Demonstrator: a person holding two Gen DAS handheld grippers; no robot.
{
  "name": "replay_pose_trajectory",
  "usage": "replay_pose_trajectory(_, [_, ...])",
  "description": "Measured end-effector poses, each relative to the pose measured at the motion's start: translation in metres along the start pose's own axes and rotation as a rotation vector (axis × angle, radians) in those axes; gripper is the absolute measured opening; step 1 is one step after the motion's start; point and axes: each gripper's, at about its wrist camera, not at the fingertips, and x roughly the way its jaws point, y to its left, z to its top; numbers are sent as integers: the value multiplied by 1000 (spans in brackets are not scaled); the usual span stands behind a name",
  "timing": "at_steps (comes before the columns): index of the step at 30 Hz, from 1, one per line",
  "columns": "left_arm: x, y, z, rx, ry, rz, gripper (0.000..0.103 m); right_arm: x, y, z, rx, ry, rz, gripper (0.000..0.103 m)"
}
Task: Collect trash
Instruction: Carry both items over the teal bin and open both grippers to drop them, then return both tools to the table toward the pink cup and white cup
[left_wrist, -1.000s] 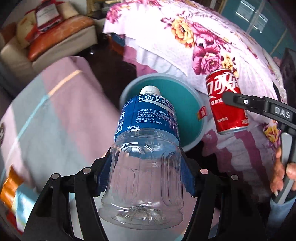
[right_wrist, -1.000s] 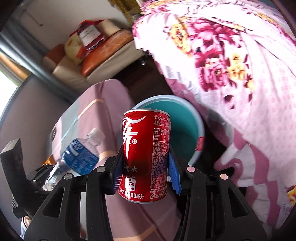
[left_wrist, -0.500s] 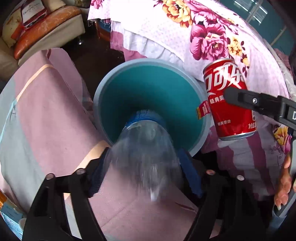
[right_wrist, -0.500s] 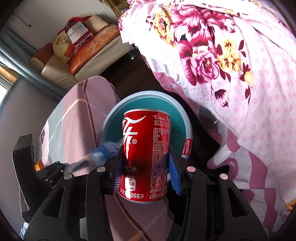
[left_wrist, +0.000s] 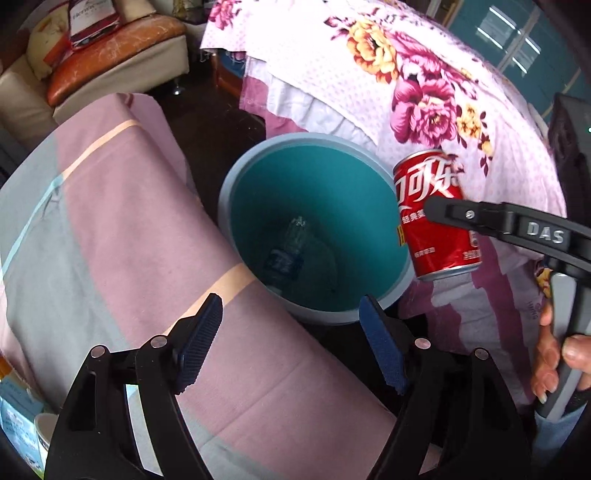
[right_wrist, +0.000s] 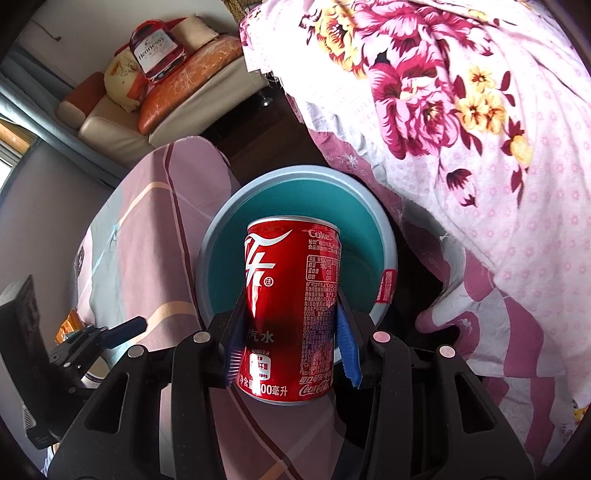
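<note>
Left gripper (left_wrist: 290, 325) jaws are now standing wide with nothing between them; a second ago they were clamping the plastic bottle (left_wrist: 291, 251), which is now lying in the bottom of the teal bin (left_wrist: 221, 206), ahead of and below the jaws. So one piece of trash looks done. Right gripper (right_wrist: 290, 332) jaws are clamping the red cola can (right_wrist: 291, 306) by its sides, upright, over the bin's near rim. Can is looking slightly dented at the pads, otherwise intact; likely next to be dropped

Left tongs (left_wrist: 290, 343) gape empty; right tongs (right_wrist: 290, 341) clamped.
</note>
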Motion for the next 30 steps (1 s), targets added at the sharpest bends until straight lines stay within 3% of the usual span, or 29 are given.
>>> replay_pose_trajectory(4, [-8, 11, -4, -37, -13, -14, 78, 7, 5, 2, -3, 18, -16, 43])
replay_pose_trajectory(8, [-16, 18, -11, -60, -20, -28, 78, 6, 14, 2, -17, 21, -29, 61])
replay_pose_trajectory(12, [-28, 23, -21, -77, -37, -30, 80, -1, 20, -3, -32, 11, -35, 68])
replay_pose_trajectory(14, [-33, 26, -27, -81, -48, -23, 90, -5, 25, -7, -41, 10, -39, 70])
replay_pose_trajectory(30, [-107, 87, -113, -183, -125, 58, 91, -30, 97, -60, -160, 47, -7, 76])
